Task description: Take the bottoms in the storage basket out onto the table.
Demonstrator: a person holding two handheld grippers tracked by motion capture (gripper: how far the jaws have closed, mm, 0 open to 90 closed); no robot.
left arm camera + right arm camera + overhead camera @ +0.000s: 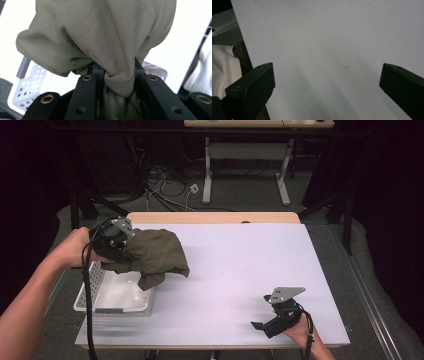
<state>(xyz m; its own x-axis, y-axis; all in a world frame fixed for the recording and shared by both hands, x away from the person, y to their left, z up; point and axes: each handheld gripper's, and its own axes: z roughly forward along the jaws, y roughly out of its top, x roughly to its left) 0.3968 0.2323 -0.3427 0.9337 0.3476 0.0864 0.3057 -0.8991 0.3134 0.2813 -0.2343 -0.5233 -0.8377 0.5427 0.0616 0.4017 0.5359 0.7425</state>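
- We see the left gripper (119, 241) clamped on the olive cloth (155, 255), which hangs toward its 3 o'clock, above the white basket (90, 292)
- The cloth is bunched, creased, drooping
- Our right gripper (327, 82) stands wide, empty

I see the table (235, 270) ahead of me, with the basket (117, 295) on its near left corner. My left gripper (116, 240) hangs above the basket's far end, and the cloth (155, 255) bunched between its jaws droops to the right of it, over the basket's far right corner and the tabletop beside it. In the left gripper view the cloth (100, 40) hangs in front of the jaws with the basket (32, 85) below and behind it. My right gripper (270, 320) sits at the near right of the table, well apart from the cloth, jaws wide over bare tabletop (324, 50). Behind the table, across the floor, stands a desk (250, 150) with cables (170, 185) lying to its left
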